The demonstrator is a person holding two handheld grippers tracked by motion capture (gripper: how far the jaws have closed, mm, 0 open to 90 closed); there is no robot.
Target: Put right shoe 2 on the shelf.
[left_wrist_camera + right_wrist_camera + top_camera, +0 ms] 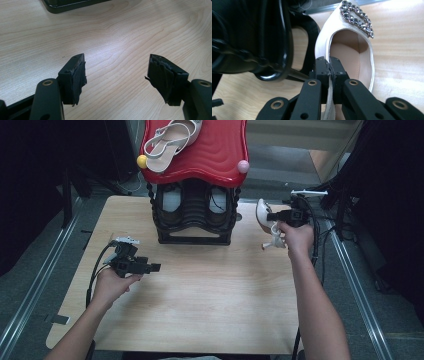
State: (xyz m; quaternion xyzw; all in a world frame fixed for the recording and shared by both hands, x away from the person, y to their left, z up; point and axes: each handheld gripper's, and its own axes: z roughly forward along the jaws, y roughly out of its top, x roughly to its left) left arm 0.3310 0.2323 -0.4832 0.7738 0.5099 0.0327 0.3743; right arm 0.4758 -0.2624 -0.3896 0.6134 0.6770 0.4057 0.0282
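Your right gripper (276,216) is clamped on the side wall of a white shoe (263,215) — in the right gripper view the jaws pinch the shoe's (348,40) edge between them, with its rhinestone buckle (357,17) at the toe pointing away from you. You hold that shoe off the table (210,300) at the far right, just beside the black shoe rack (195,220). A second white shoe (172,140) lies on the rack's red top (215,155). Your left gripper (150,267) sits low over the near left of the table, jaws spread wide with only bare wood (117,37) between its pads (75,77) — nothing held.
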